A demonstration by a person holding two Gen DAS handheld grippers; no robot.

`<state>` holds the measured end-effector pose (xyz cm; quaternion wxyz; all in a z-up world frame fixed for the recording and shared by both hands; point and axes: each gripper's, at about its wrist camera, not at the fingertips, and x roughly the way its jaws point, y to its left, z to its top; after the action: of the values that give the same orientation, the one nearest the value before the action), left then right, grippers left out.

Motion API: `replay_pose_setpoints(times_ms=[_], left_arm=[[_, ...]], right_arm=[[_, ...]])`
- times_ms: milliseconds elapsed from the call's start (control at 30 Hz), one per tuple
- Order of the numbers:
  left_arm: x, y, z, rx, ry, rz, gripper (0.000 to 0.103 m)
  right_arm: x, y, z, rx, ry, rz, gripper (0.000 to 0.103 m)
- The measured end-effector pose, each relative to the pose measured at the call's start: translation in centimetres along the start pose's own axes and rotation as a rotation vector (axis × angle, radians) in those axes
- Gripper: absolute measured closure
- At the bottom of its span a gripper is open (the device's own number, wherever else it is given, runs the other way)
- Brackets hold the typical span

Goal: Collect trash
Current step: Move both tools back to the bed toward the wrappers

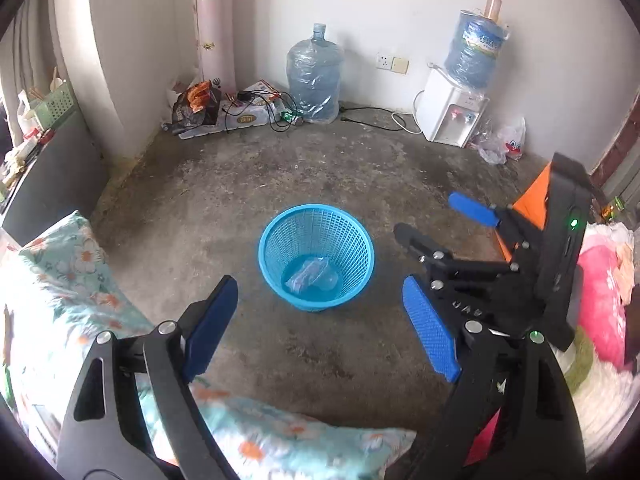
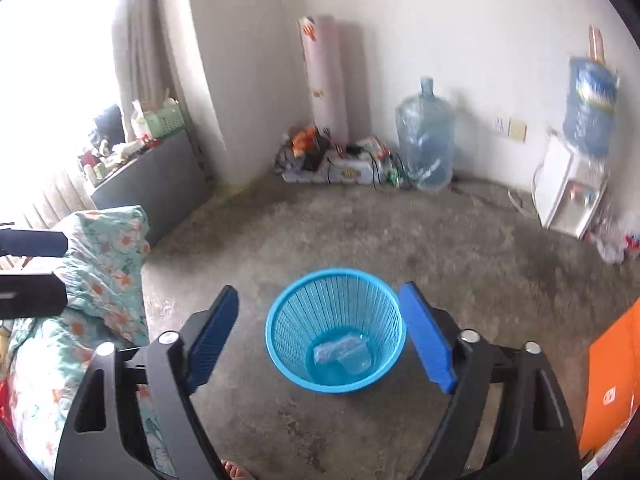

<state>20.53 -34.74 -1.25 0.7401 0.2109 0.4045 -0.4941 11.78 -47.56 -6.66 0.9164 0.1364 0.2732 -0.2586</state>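
Clear plastic wrapper (image 1: 312, 278) lies at the bottom of the blue mesh basket (image 1: 360, 240), which stands upright on bare concrete floor (image 1: 280, 168) mid-room. Left gripper (image 1: 320, 326) hangs above the basket's near side, jaws spread wide w/ nothing btwn them. Right gripper (image 2: 328, 334) also spread wide & empty, basket framed btwn its blue pads. Floral bedding (image 1: 60, 280) to the left; water jug (image 1: 316, 76) & dispenser (image 1: 448, 114) by the far wall.
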Motion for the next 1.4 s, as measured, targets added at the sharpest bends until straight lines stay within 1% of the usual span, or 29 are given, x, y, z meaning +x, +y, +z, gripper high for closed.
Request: replay_pose_setpoints(times_ms=[33, 67, 133, 167, 233, 333, 400, 467, 533, 567, 667, 733, 800, 867, 1000, 1067, 1200, 1267, 1400], left_arm=[[-2.1, 0.4, -1.1, -0.011, -0.015, 0.009, 0.023], [-4.3, 0.8, -2.2, -0.028, -0.034, 0.013, 0.023], [-8.8, 1.9, -4.8, -0.073, -0.085, 0.024, 0.023], [-11.0, 2.4, -6.1, -0.095, -0.117, 0.039, 0.023], [-15.2, 3.2, -8.9, -0.140, -0.172, 0.097, 0.023], [-21.4, 4.4, -13.4, -0.217, -0.250, 0.188, 0.023], [-25.2, 5.2, -16.6, -0.272, -0.295, 0.246, 0.023], [-28.5, 5.8, -19.9, -0.319, -0.339, 0.314, 0.023], [-30.7, 6.4, -22.8, -0.357, -0.360, 0.365, 0.023], [-31.4, 6.6, -23.9, -0.376, -0.363, 0.379, 0.023], [-32.8, 6.6, -27.3, -0.403, -0.370, 0.410, 0.023], [-32.9, 6.0, -29.0, -0.399, -0.381, 0.420, 0.023], [-32.5, 5.6, -30.3, -0.403, -0.385, 0.415, 0.023], [-31.5, 5.1, -31.3, -0.401, -0.382, 0.412, 0.023], [-29.4, 4.8, -32.6, -0.419, -0.363, 0.420, 0.023], [-28.8, 5.0, -33.2, -0.432, -0.354, 0.418, 0.023], [-28.3, 5.3, -34.2, -0.447, -0.339, 0.431, 0.023], [-28.4, 5.7, -34.7, -0.461, -0.333, 0.433, 0.023], [-29.0, 6.4, -35.5, -0.485, -0.337, 0.438, 0.023]], right_arm=[[-1.4, 1.0, 0.4, -0.022, -0.029, 0.026, 0.006], [-2.5, 2.1, 0.7, -0.051, -0.036, 0.074, 0.006], [-4.4, 4.2, 1.3, -0.102, -0.015, 0.178, 0.006], [-5.5, 5.1, 1.5, -0.117, -0.016, 0.213, 0.006], [-7.7, 6.6, 2.0, -0.115, -0.036, 0.272, 0.006], [-10.6, 8.5, 2.5, -0.100, -0.035, 0.380, 0.006], [-12.0, 9.6, 2.6, -0.092, -0.005, 0.490, 0.006], [-13.0, 11.3, 2.3, -0.096, 0.062, 0.629, 0.006], [-13.4, 13.1, 1.9, -0.099, 0.135, 0.748, 0.006], [-13.5, 14.0, 1.6, -0.104, 0.168, 0.792, 0.006], [-13.7, 17.3, -0.2, -0.102, 0.275, 0.866, 0.006], [-12.9, 19.0, -1.6, -0.075, 0.374, 0.904, 0.006], [-11.7, 20.5, -3.2, -0.040, 0.476, 0.942, 0.006], [-10.5, 22.0, -4.8, -0.024, 0.562, 0.946, 0.007], [-8.7, 24.8, -7.3, -0.037, 0.686, 0.936, 0.013], [-7.8, 25.8, -8.2, -0.031, 0.736, 0.937, 0.016], [-6.0, 27.4, -9.4, -0.018, 0.802, 0.926, 0.020], [-5.0, 27.9, -10.0, -0.003, 0.838, 0.926, 0.021], [-3.0, 28.9, -11.2, 0.025, 0.911, 0.916, 0.027]])
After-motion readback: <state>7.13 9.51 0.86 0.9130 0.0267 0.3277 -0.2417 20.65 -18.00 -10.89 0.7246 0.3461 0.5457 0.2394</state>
